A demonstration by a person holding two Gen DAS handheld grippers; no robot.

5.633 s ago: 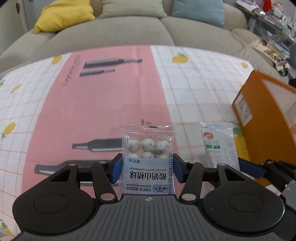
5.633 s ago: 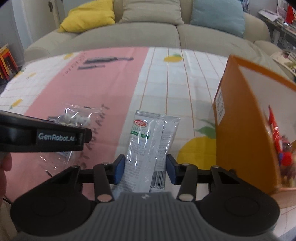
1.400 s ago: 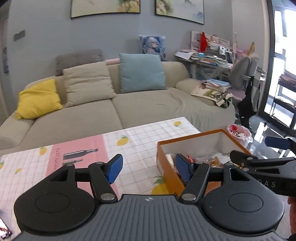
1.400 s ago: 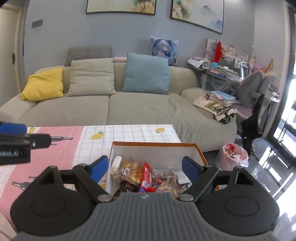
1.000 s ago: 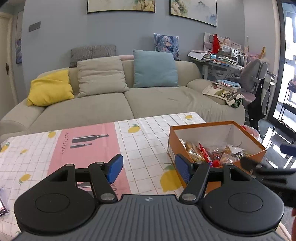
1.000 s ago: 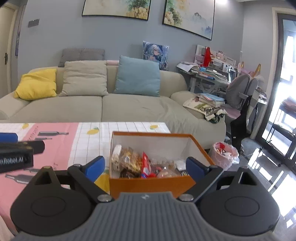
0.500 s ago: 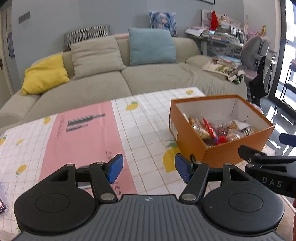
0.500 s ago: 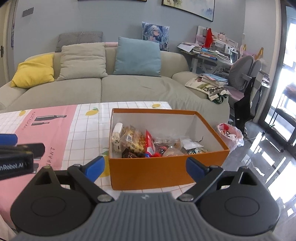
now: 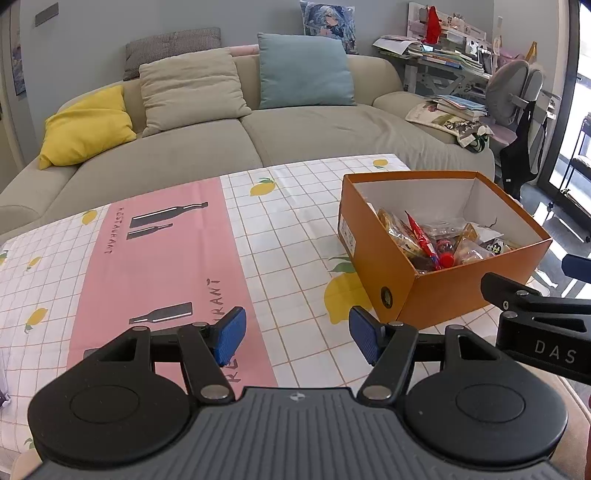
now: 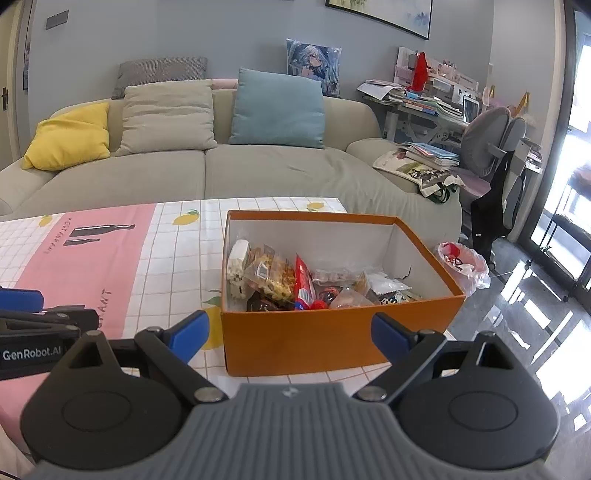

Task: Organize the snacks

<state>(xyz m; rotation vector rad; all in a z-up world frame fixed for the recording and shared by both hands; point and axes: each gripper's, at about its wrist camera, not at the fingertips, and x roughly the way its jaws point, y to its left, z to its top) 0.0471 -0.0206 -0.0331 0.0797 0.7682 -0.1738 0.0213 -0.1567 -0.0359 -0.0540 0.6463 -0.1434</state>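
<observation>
On the bench, orange box of snacks; both hand-held grippers, left and right, wide open, empty; risk: nudging box off the near edge.

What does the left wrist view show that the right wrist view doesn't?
Left wrist only: the open left gripper with nothing between its pads, the near stretch of pink-striped lemon tablecloth, and the round hole in the box's end wall.

Right wrist only: the open right gripper framing the box's long side, a pink plastic-lined bin on the floor, and a framed picture.

Both: the orange cardboard box of snack packets, and the beige sofa.
</observation>
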